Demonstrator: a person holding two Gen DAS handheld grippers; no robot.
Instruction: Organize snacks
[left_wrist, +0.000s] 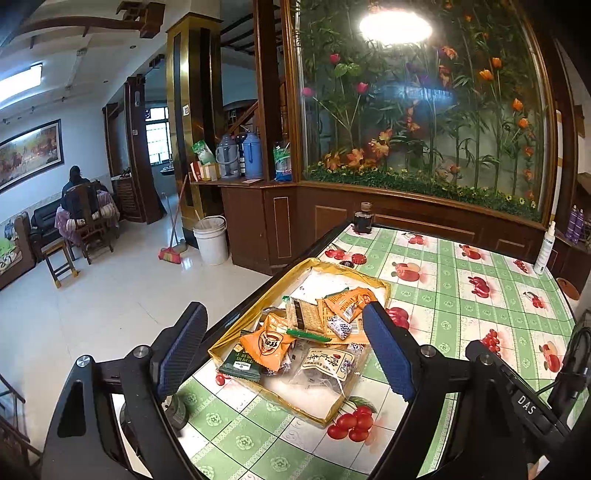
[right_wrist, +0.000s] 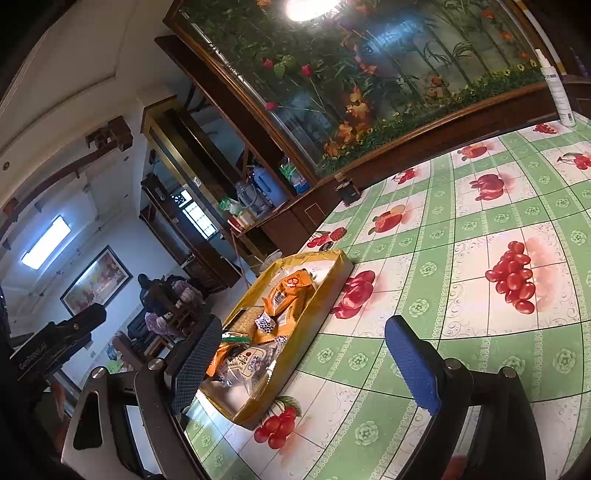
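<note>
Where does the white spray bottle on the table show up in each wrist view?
Left wrist view: the white spray bottle stands upright at the far right edge, on the table's far corner.
Right wrist view: the same bottle is in the upper right, leaning with the tilted picture.
Shared landmark: the gold snack tray, lying left of and nearer than the bottle in both.

Fruit-print table (left_wrist: 461, 295) — gold tray (left_wrist: 384, 291) (snack-filled), dark bottle (left_wrist: 364, 218), white bottle (left_wrist: 546, 251)
</note>
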